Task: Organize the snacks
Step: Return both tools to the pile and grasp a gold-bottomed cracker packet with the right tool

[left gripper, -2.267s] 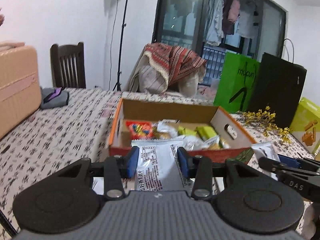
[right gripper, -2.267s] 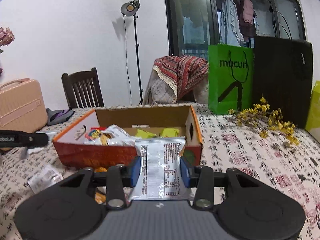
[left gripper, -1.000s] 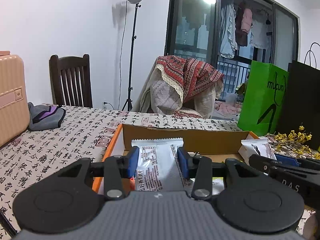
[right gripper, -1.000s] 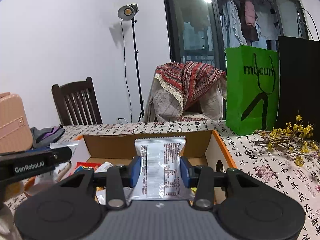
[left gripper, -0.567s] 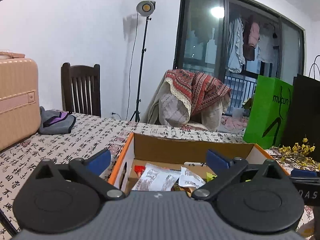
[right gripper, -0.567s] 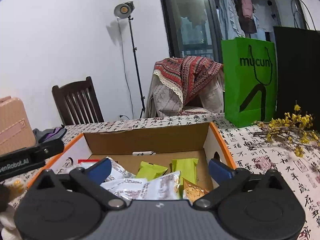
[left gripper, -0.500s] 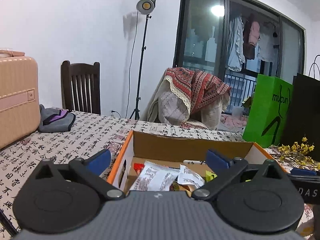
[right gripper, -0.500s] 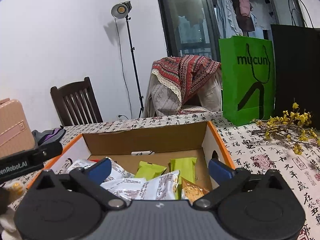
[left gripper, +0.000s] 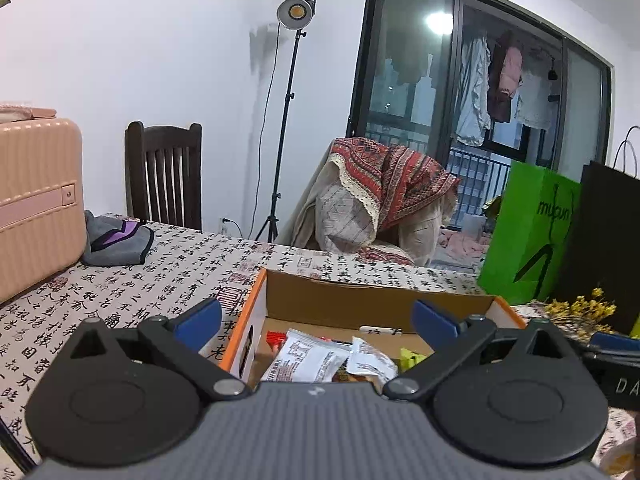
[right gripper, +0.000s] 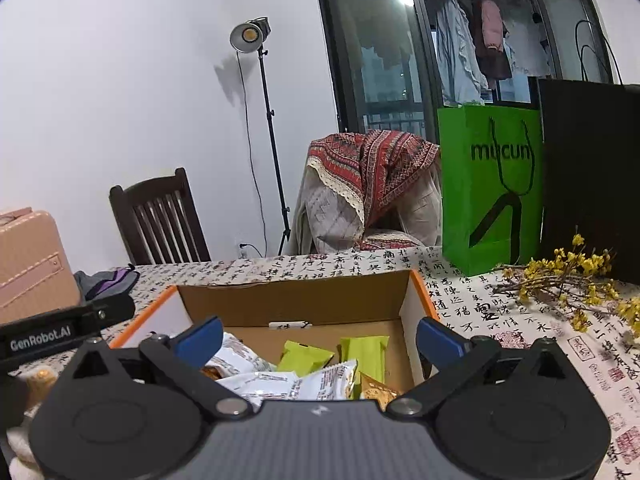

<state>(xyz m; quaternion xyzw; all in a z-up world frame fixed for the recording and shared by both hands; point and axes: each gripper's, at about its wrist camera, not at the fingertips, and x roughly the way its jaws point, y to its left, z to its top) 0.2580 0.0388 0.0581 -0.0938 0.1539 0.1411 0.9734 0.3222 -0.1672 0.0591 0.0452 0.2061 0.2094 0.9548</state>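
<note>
A pink suitcase (left gripper: 36, 204) and a grey pouch (left gripper: 116, 242) are seen on the patterned tablecloth (left gripper: 172, 276); a green bag (right gripper: 490, 188) is stood beside yellow flowers (right gripper: 568, 280).

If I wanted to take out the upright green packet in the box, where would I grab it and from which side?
Grip the green packet by its crimped top edge, coming straight down from above with the right gripper. It stands nearly upright at the back of the cardboard box, top edge free, while white packets crowd its lower half and the box wall closes off its right side.
</note>
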